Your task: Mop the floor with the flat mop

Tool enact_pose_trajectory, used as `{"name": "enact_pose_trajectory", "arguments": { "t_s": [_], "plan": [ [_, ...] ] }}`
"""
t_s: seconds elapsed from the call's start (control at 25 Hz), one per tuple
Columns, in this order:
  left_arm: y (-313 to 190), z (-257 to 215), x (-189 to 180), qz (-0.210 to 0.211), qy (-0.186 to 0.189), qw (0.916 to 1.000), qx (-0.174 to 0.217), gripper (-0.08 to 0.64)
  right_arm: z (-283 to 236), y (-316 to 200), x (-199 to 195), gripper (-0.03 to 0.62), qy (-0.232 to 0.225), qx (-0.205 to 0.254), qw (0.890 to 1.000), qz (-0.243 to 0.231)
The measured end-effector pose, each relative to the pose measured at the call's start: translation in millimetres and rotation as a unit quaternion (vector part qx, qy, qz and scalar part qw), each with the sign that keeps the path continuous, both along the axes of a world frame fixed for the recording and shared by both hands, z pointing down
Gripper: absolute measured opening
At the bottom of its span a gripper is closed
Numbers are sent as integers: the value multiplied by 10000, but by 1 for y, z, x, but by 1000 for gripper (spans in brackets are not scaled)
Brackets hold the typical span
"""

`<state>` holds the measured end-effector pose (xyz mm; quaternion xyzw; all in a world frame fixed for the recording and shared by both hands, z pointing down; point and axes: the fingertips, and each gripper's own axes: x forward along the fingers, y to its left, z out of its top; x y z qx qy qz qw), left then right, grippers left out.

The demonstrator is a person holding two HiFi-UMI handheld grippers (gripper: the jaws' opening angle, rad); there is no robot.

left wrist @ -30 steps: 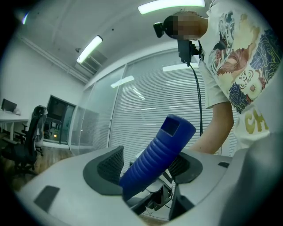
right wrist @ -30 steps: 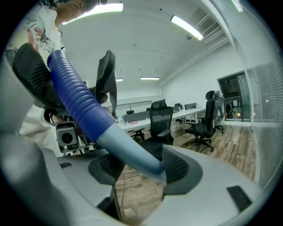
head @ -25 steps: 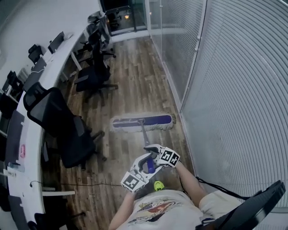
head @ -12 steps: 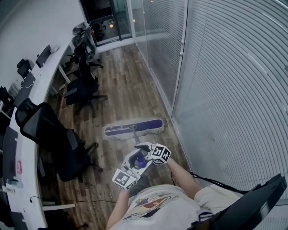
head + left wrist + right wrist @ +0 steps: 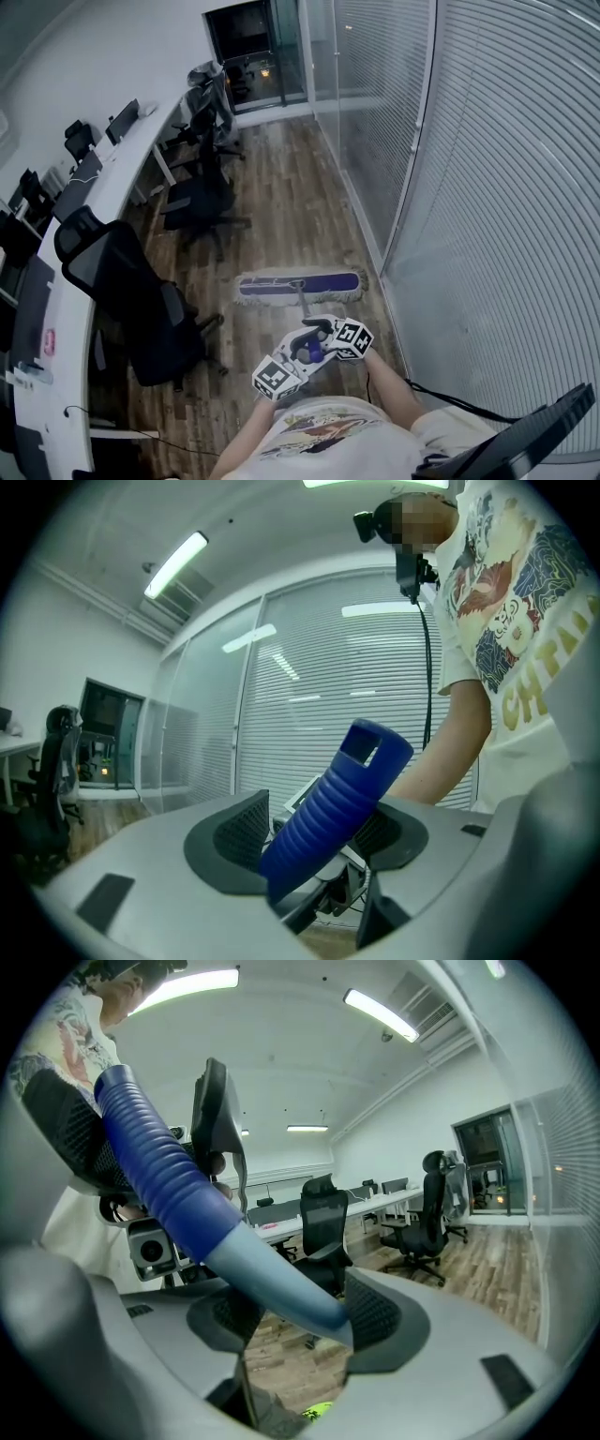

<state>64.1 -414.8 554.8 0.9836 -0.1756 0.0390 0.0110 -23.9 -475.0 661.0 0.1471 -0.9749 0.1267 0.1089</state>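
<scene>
Head view looks down on the flat mop [image 5: 300, 284], its long purple-and-white head lying crosswise on the wooden floor [image 5: 281, 178], the head's right end close beside the glass wall [image 5: 487, 225] hung with blinds. Left of the mop head stands a black office chair [image 5: 131, 281], and beyond that chair runs the long white desk [image 5: 103, 178] (more chairs line it, farther from the mop head). From the middle of the head the thin shaft [image 5: 302, 305] rises toward the person, and both grippers sit on its upper end. The right gripper [image 5: 325, 330] is nearer the mop head and the left gripper [image 5: 294, 362] is farther from it, close to the person's shirt, with the blue grip [image 5: 308, 349] showing between them. Left gripper view has the jaws closed narrow on that ribbed blue grip, which slants up to the right between the dark pads [image 5: 246, 829], its slotted top end standing out above them; the person's arm [image 5: 450, 752] and the blinds lie behind. Right gripper view has its jaws clamped on the pale grey shaft just below where the blue grip ends, the shaft crossing from upper left down to the pad on the right. Floor, chairs and the desk fill the background.
</scene>
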Motion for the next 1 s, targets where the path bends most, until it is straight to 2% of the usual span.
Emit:
{"name": "enact_pose_trajectory", "arguments": {
  "t_s": [0.2,0.52,0.8,1.0],
  "plan": [
    [15,11,3,-137,-204,9996,140,241,8,13,4,233,144,57,9999,-26],
    [83,37,23,-114,-607,9980,120,239,35,78,20,234,599,220,9975,-312],
    [117,23,33,-253,-533,9982,51,238,21,115,30,235,245,151,9993,-246],
    [155,25,43,-36,-759,9971,27,238,21,150,37,235,213,148,9994,-242]
  ]
}}
